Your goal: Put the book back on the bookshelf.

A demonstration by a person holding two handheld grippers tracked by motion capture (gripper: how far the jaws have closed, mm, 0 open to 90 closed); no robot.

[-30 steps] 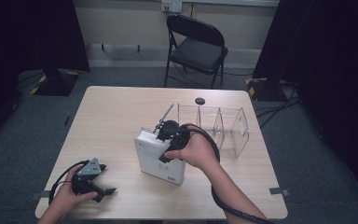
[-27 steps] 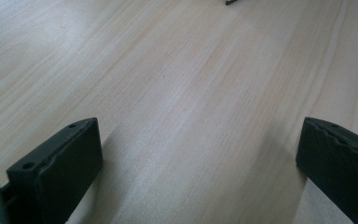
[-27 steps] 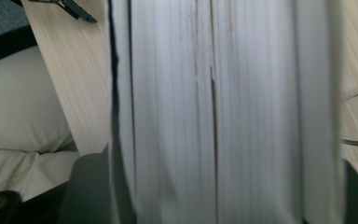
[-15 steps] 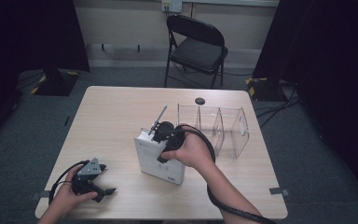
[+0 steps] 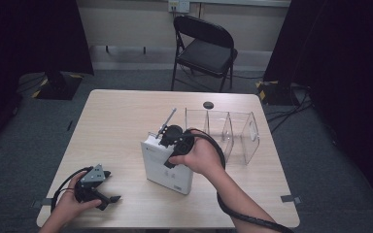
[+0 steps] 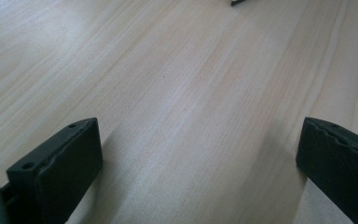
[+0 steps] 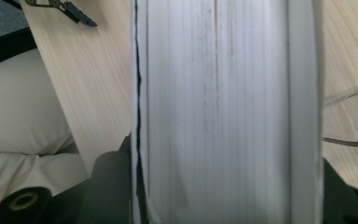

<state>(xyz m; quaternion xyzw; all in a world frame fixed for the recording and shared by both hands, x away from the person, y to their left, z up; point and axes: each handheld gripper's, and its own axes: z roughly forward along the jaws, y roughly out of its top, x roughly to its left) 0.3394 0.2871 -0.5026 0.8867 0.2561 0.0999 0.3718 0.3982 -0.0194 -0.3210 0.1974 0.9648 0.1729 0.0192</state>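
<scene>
A thick white book (image 5: 167, 170) stands on edge in the middle of the light wooden table (image 5: 116, 126). My right gripper (image 5: 171, 143) comes down on its top from above. In the right gripper view the book's page edge (image 7: 214, 93) runs up between the two black jaws. The jaws have just been closing, and their pads press on both covers, so the right gripper (image 7: 223, 196) is shut on the book. My left gripper (image 5: 110, 187) rests at the table's front left corner. It is open (image 6: 200, 163), with bare wood between its jaws.
A clear plastic organizer (image 5: 223, 131) with upright dividers stands just right of the book. A small black round thing (image 5: 208, 105) lies behind it near the far edge. A black folding chair (image 5: 204, 48) stands beyond the table. Cables run along the floor at right.
The right hand has settled slightly leftward on the book's top. The left hand and its gripper have not moved.
</scene>
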